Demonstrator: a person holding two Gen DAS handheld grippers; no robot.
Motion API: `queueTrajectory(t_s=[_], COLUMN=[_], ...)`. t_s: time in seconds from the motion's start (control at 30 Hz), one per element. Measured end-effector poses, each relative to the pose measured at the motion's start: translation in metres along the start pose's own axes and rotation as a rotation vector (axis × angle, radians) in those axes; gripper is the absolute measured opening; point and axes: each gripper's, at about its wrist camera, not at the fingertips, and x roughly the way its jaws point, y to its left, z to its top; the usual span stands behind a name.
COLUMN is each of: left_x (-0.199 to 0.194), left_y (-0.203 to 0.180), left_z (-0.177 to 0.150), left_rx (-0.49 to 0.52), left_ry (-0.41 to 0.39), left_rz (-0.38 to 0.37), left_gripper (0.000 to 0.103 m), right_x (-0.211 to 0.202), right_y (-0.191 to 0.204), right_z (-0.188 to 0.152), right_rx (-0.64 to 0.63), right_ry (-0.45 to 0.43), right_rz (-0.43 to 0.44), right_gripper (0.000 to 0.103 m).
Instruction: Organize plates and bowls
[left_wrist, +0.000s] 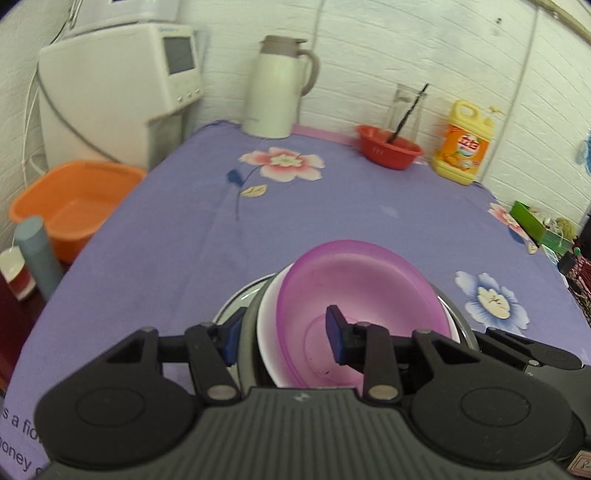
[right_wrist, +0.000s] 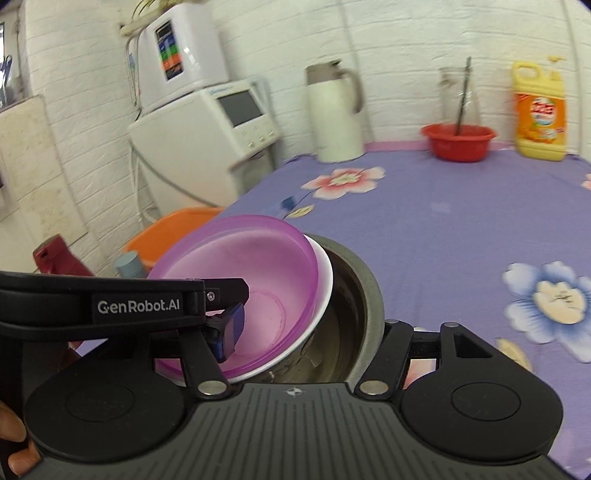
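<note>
A translucent purple bowl (left_wrist: 354, 288) lies tilted inside a white bowl (left_wrist: 266, 332), and both rest in a steel bowl (left_wrist: 247, 332). My left gripper (left_wrist: 282, 339) is shut on the near rim of this stack, one pad outside the steel wall and one inside the purple bowl. In the right wrist view the purple bowl (right_wrist: 251, 266), white bowl (right_wrist: 325, 291) and steel bowl (right_wrist: 365, 295) sit between the fingers of my right gripper (right_wrist: 306, 332). Its left pad is inside the purple bowl; its right finger is outside the steel rim with the pad hidden. My left gripper (right_wrist: 236, 291) reaches in from the left.
The table (left_wrist: 184, 240) has a purple floral cloth. At its far edge stand a cream thermos jug (left_wrist: 275, 88), a red basin (left_wrist: 388, 147) and a yellow detergent bottle (left_wrist: 463, 144). An orange tub (left_wrist: 74, 206) and a white appliance (left_wrist: 110, 92) are off the left side.
</note>
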Motion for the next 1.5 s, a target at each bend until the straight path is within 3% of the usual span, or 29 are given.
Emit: queueTrajectory(t_s=[0.3,0.47,0.53,0.57,0.8,0.9,1.27,1.5], left_x=[0.026,0.026,0.023,0.021,0.01,0.005,-0.007,-0.012], left_y=[0.013,0.019,0.022,0.024,0.019,0.017,0.018,0.005], left_z=[-0.002,-0.004,-0.001,0.0,0.01,0.013,0.019,0.021], left_rx=[-0.019,-0.013,-0.029,-0.039,-0.048,-0.054,-0.075,-0.053], left_ry=[0.031,0.008,-0.013,-0.023,-0.071,-0.091,-0.132,-0.146], left_rz=[-0.032,-0.034,-0.06,-0.065,-0.085,-0.093,-0.082,-0.104], left_gripper=[0.031,0.032,0.049,0.052,0.057,0.059,0.059,0.062], right_x=[0.025,0.031,0.031,0.031,0.027,0.034,0.013,-0.004], right_y=[0.002,0.005,0.004,0.003,0.003,0.012,0.001,-0.017], right_z=[-0.004,-0.005,-0.004,-0.003,-0.001,-0.001,0.009,0.011], right_rx=[0.004,-0.033,-0.036,-0.032,-0.001,-0.054,-0.012,0.029], right_ry=[0.056,0.057,0.059,0.06,0.029,0.072,-0.035,-0.058], right_rz=[-0.037,-0.041,-0.032,-0.025,-0.027,-0.033,-0.049,-0.078], right_gripper=[0.103,0.103,0.103,0.103,0.103,0.103,0.103,0.103])
